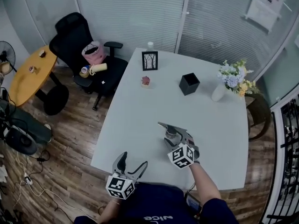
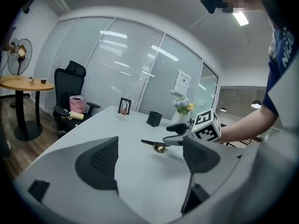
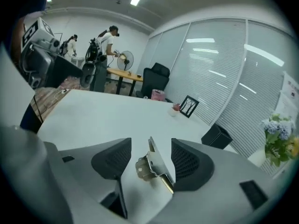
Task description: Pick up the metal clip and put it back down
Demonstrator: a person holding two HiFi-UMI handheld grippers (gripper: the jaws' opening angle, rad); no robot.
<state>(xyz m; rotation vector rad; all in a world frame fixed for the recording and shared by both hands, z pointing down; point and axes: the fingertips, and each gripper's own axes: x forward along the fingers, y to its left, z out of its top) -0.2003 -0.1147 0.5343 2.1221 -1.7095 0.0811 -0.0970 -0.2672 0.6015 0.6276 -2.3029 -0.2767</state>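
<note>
Left gripper (image 1: pixel 134 158) sits low in frame by the near table (image 1: pixel 135 101) edge, jaws apart, empty. Right gripper (image 1: pixel 173 134) straddles the tilted metal clip (image 3: pixel 152 164) mid-table, pads not yet clamping. Likely risk: an off-centre squeeze skids or tips it. Bare tabletop all round, edges well apart.

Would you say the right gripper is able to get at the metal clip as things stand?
Probably yes: the metal clip sits on the white table between the open jaws of the right gripper, nothing else stands near it, and the left gripper hangs well aside.
</note>
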